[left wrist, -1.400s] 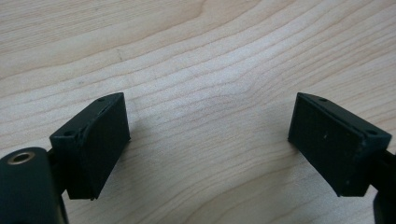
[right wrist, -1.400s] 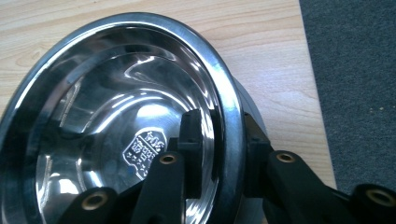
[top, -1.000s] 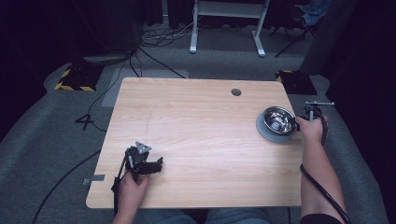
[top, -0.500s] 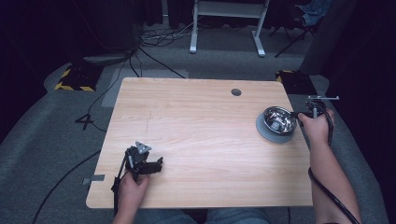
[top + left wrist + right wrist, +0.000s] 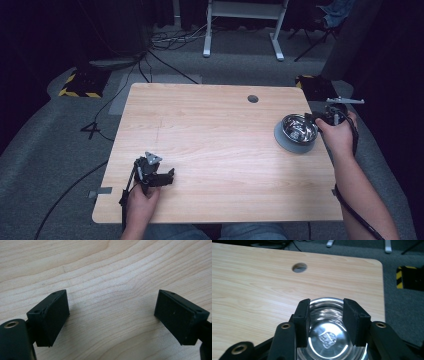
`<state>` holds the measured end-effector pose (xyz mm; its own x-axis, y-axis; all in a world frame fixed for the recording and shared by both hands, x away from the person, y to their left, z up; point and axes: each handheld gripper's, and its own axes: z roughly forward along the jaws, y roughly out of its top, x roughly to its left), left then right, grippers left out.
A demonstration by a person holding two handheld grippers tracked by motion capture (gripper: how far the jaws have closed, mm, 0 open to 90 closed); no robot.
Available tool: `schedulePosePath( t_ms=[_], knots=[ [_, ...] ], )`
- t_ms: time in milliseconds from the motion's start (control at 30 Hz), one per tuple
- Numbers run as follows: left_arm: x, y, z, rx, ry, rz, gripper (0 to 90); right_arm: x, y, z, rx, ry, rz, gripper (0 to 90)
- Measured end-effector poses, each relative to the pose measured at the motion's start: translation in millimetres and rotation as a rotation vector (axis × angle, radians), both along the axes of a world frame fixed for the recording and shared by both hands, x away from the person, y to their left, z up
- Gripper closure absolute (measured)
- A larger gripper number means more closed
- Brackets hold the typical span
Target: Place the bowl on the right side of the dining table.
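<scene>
At the left of the high view, the left gripper (image 5: 167,176) lies low on the wooden table (image 5: 210,145), near its front left corner and well apart from the bowl (image 5: 298,128). A hand (image 5: 140,206) holds it from the near edge, and its cable trails off that edge. In the left gripper view its two black pads (image 5: 51,315) stand wide apart with only bare wood grain between them; nothing is gripped.

Going right across the table, the middle is plain wood. A small round hole (image 5: 253,98) sits near the far edge, to the left of the bowl and farther back.

The bowl is shiny metal and stands upright on a flat grey disc (image 5: 285,140), close to the table's right edge. In the right gripper view the bowl (image 5: 327,332) lies below and between the two jaws, with a small crumpled bit (image 5: 327,338) on its bottom.

The right gripper (image 5: 312,119) is just beside the bowl's right rim, held by a hand (image 5: 339,136) that reaches in from past the right edge. Its jaws have just been opening and now stand moderately wide, above the bowl with their pads (image 5: 302,322) clear of the metal, so they hold nothing. Whether the tips touch the rim, I cannot tell.

Right of the bowl, off the table, lies grey carpet (image 5: 402,305).
</scene>
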<state>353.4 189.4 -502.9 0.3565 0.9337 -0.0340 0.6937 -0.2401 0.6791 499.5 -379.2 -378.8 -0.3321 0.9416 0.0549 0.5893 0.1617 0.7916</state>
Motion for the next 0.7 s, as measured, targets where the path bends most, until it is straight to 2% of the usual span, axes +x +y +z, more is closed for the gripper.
schedulePosePath(
  t_ms=[100,267,567,700],
  knots=[
    [-0.1,-0.1,0.0,-0.001,-0.001,0.001,12.5,-7.8,13.5,10.4,0.002,-0.02,0.052,58.2],
    [-0.1,0.1,0.1,0.001,0.001,-0.002,12.6,-16.5,27.5,19.0,0.004,-0.04,0.105,58.1],
    [-0.7,0.0,-0.1,0.0,-0.002,0.003,12.6,-41.5,65.6,28.9,0.023,-0.031,0.232,57.8],
    [-0.7,0.1,0.0,-0.001,-0.001,0.002,12.6,-48.1,74.9,27.9,0.023,-0.016,0.262,57.4]
  ],
)
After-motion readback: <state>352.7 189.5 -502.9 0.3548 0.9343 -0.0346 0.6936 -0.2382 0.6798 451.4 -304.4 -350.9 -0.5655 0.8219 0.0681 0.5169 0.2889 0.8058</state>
